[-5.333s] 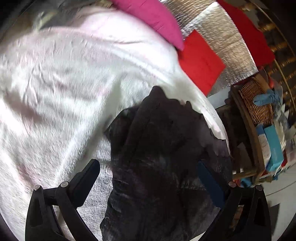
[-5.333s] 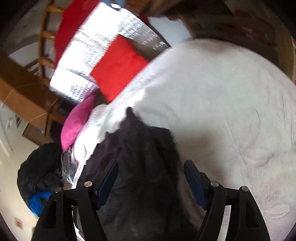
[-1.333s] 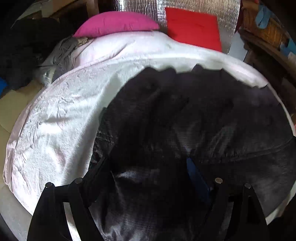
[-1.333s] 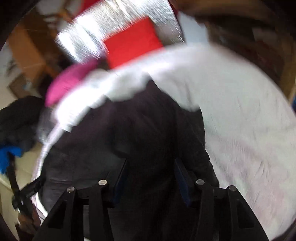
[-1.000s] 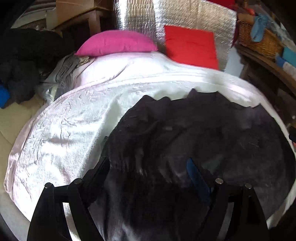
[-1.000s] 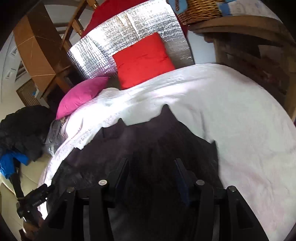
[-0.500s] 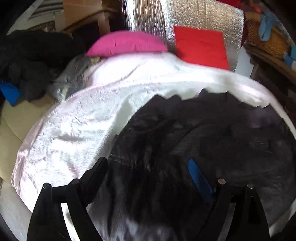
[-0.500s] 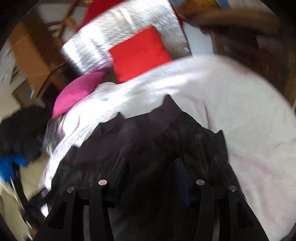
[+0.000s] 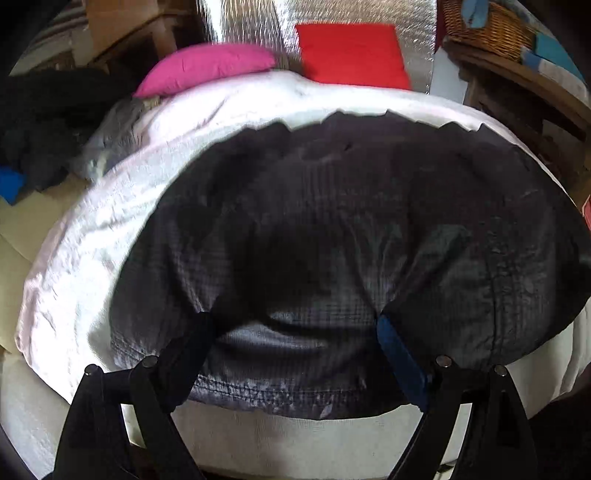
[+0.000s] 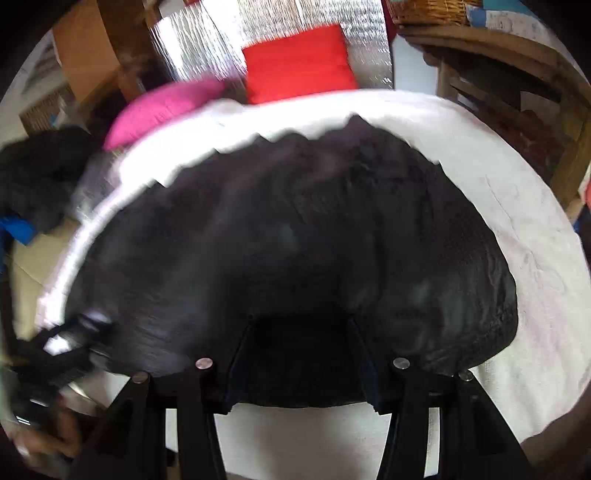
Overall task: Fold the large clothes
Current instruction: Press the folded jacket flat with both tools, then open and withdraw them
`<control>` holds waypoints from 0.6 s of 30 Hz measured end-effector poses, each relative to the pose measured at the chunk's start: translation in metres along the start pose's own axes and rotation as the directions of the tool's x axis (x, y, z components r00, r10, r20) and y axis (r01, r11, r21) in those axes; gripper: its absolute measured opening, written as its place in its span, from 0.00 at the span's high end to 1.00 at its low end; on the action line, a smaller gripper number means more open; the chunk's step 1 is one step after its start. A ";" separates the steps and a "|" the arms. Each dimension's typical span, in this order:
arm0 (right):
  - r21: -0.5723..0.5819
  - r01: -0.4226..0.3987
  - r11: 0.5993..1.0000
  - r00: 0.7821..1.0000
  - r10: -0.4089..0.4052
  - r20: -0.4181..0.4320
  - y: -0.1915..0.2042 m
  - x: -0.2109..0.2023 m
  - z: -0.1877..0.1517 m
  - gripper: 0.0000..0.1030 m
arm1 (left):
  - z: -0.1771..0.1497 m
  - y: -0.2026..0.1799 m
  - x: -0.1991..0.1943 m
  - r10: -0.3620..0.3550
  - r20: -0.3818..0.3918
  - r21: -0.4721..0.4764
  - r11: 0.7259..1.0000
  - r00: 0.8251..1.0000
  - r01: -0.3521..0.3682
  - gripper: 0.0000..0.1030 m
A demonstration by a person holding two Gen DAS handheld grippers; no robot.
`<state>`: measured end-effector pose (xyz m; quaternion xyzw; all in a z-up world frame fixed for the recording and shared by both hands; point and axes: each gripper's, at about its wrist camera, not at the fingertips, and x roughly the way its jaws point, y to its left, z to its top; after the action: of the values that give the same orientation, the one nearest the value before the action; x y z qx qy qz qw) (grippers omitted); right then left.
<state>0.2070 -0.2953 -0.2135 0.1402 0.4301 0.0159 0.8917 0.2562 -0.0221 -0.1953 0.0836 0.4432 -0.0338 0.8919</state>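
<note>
A large dark quilted garment [image 9: 351, 221] lies spread over the white bed cover [image 9: 92, 240], with its near hem at the bed's front edge. My left gripper [image 9: 291, 325] stands wide, with a thick bunch of the near hem between its fingers; creases fan out from both fingertips, so it grips the fabric. In the right wrist view the same garment [image 10: 295, 240] fills the middle. My right gripper [image 10: 299, 325] is shut on a dark bunch of its hem, which fills the gap. A blurred hand [image 10: 44, 443] shows at the lower left.
A pink pillow [image 9: 207, 70] and a red cushion [image 9: 351, 55] lean on a silver foil panel [image 9: 251, 26] at the bed's far end. A heap of dark clothes [image 9: 44, 122] lies to the left. A wooden shelf [image 9: 517, 85] with a wicker basket [image 9: 487, 22] stands on the right.
Both grippers have drawn back toward the bed's near edge with the garment in them. The garment has spread wider, and its near hem now shows at the front edge.
</note>
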 end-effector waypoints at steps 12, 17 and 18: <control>-0.013 -0.033 0.999 0.994 0.032 -0.106 0.030 0.024 0.009 0.46 | 0.006 -0.020 -0.057 -0.068 0.108 -0.014 0.997 0.992 0.070 0.13; -0.016 -0.049 0.999 0.996 0.050 0.074 0.042 -0.045 0.024 0.45 | 0.022 -0.022 -0.156 -0.013 0.322 -0.019 1.000 0.947 0.020 0.13; -0.032 -0.041 0.999 0.992 0.045 0.121 0.048 -0.062 0.028 0.42 | 0.023 -0.021 -0.172 -0.009 0.351 -0.024 1.000 0.936 0.019 0.09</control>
<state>0.1940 -0.2652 -0.1370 0.1370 0.3716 0.0327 0.9176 0.1677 -0.0490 -0.0470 0.0613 0.2781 -0.0486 0.9574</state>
